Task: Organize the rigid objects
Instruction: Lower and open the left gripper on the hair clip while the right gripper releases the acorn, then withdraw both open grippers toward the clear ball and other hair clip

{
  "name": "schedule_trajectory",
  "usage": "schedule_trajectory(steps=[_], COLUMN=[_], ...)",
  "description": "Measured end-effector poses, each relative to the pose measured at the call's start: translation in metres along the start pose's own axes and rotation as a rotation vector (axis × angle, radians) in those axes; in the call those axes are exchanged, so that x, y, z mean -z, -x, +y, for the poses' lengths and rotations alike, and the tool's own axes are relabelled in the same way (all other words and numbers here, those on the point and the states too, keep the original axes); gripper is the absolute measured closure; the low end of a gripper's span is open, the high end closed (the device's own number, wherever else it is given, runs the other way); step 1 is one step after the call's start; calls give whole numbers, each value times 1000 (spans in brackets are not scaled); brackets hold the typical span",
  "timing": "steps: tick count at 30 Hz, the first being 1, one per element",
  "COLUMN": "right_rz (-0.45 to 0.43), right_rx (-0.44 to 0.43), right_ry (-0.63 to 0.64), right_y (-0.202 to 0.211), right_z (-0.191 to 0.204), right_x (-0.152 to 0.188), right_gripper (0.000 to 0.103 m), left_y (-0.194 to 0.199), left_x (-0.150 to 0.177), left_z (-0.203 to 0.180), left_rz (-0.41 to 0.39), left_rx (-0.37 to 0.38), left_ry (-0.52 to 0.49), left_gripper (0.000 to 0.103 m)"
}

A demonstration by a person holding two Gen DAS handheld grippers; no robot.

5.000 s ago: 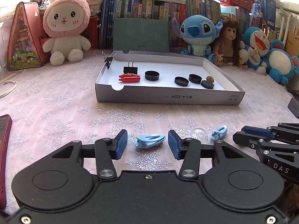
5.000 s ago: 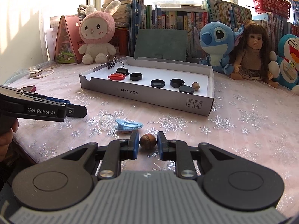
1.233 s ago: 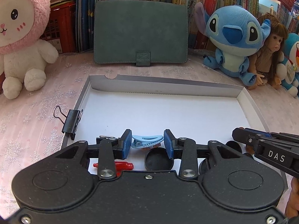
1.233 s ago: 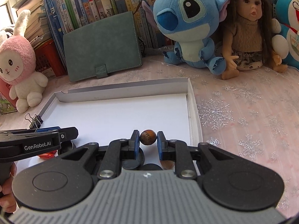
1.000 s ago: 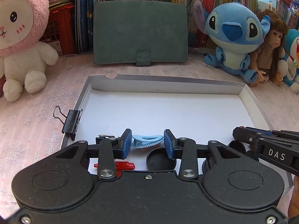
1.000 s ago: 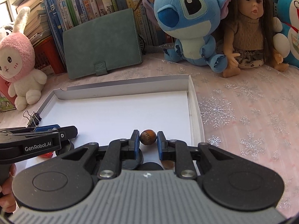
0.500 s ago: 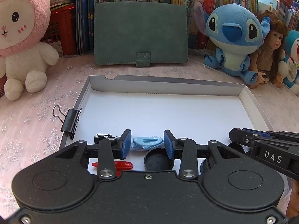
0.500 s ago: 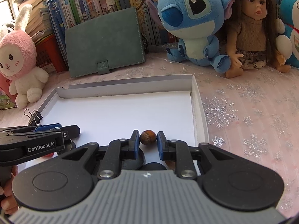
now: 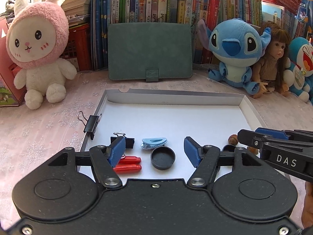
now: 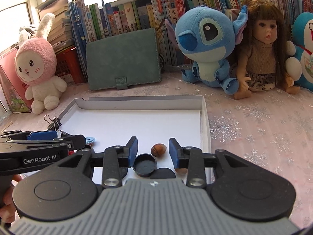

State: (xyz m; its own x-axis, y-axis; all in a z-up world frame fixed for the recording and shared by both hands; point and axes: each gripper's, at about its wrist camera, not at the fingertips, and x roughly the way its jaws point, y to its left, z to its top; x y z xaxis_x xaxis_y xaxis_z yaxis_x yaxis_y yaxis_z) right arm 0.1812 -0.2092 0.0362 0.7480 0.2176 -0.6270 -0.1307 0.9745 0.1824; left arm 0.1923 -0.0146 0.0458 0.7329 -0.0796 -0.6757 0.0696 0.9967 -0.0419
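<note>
A white shallow box (image 9: 248, 105) lies on the table; it also shows in the right wrist view (image 10: 203, 117). My left gripper (image 9: 154, 150) is open above its near left part. The light blue hair clip (image 9: 154, 143) lies free on the box floor between the fingers, beside a black cap (image 9: 162, 157), two red tubes (image 9: 128, 163) and a black binder clip (image 9: 127, 142). My right gripper (image 10: 153, 150) is open over the near right part. The brown nut (image 10: 158, 150) lies free between its fingers, next to a black cap (image 10: 145, 165).
A binder clip (image 9: 92, 124) is clipped on the box's left wall. A second nut (image 10: 181, 170) and more black caps lie near the right gripper. Plush toys (image 9: 37, 52), a doll (image 10: 262, 58), a green notebook (image 9: 149, 51) and books stand behind the box.
Both grippers have opened. The blue hair clip and the brown nut have dropped from the fingers onto the box floor. Both cameras have drawn back and up a little.
</note>
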Motion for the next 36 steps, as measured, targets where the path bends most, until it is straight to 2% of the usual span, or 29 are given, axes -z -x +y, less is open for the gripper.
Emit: schedule_trajectory(steps=[2,7,15,22,36], right_rz=[-16,-53,-101,-121,-122], right_rx=[-8,-29,-37,-58,-83], right_ry=[19,52,101,92,81], right_y=[8,32,64,85,104], right_z=[2,3,0,-6,-7], right_x=[4,16,42,58,82], right_gripper=[43,30,18,16,14], left_y=[12,45,81,107,140], left_x=[6,28,66,96,135], left_z=[-1,-8,-13,-14,-1], left_rz=[-16,-57,-76,-104,-134], left_rx=[14,28,50,74,141], left_ry=[10,-3,-15,-28,-11], left_gripper=[28,22,19,18,17])
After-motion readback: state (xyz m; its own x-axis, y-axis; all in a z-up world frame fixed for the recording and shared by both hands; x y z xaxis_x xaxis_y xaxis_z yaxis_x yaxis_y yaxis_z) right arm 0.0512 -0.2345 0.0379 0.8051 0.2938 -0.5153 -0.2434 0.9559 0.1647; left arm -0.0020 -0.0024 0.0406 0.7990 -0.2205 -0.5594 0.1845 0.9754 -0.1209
